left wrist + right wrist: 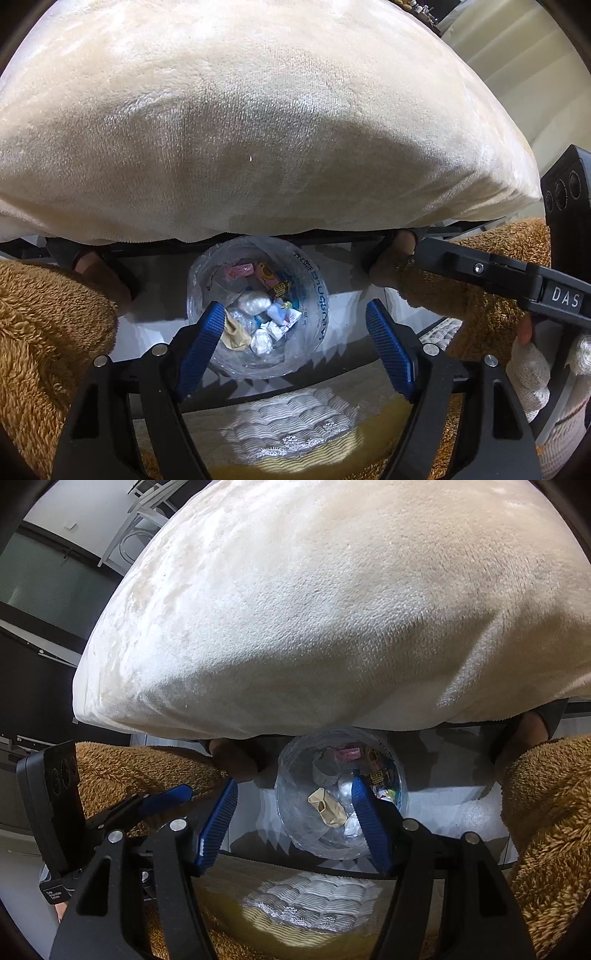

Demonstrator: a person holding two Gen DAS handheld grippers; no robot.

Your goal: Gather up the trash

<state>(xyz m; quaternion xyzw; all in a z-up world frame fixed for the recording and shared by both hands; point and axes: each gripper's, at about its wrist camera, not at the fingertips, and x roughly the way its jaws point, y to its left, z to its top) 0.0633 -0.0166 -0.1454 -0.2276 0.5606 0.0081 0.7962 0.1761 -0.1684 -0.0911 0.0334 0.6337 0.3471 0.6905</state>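
A round bin lined with a clear plastic bag [318, 295] [295, 823] stands on the pale floor between a person's feet. In it lie a tan crumpled paper [236, 334] [328, 806], white crumpled wrappers [255, 302], a pink wrapper [240, 271] [347, 754] and other small packets. My left gripper [293, 314] hangs above the bin, open, with nothing between its blue pads. My right gripper [295, 786] is also open over the bin and holds nothing. In the left wrist view the right gripper's black finger [480, 267] reaches in from the right.
A cream plush blanket [258, 129] [332, 609] covers a big surface just beyond the bin. Legs in brown fuzzy fabric [44, 325] [546, 812] flank the bin, feet in dark slippers [99, 269]. A white quilted cushion [295, 417] lies under the grippers. A white-gloved hand [532, 369] holds the right gripper.
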